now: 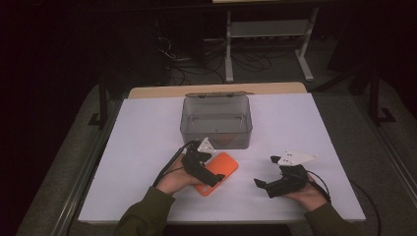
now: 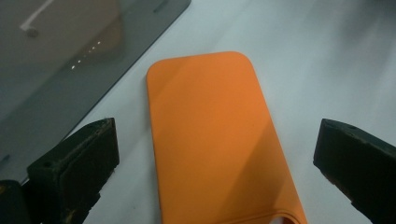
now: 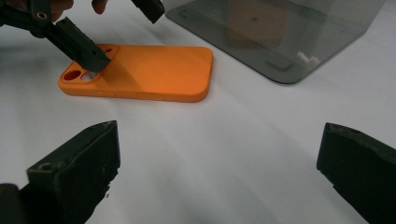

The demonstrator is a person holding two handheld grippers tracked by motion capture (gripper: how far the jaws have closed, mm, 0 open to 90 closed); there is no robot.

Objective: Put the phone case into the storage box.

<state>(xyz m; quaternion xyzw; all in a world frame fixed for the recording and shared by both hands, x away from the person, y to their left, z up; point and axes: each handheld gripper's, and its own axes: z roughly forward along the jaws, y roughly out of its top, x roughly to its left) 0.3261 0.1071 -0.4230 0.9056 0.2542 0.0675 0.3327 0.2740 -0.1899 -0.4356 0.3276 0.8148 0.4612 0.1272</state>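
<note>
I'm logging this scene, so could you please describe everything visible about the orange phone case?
The orange phone case is a matte, rubbery-looking shell with rounded corners and camera cut-outs at one end. It lies flat, back up, on the white table, just in front of the grey box. The open left tool straddles it at the cut-out end.

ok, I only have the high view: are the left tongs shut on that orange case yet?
Observer: No. The left gripper view shows the left tongs wide open, with the flat orange silicone phone case lying between them.
Operator: Which end is under them?
Observer: The camera-cutout end, going by the right gripper view.
Operator: Right tongs?
Observer: The right tongs are open too, over bare white table.
</note>
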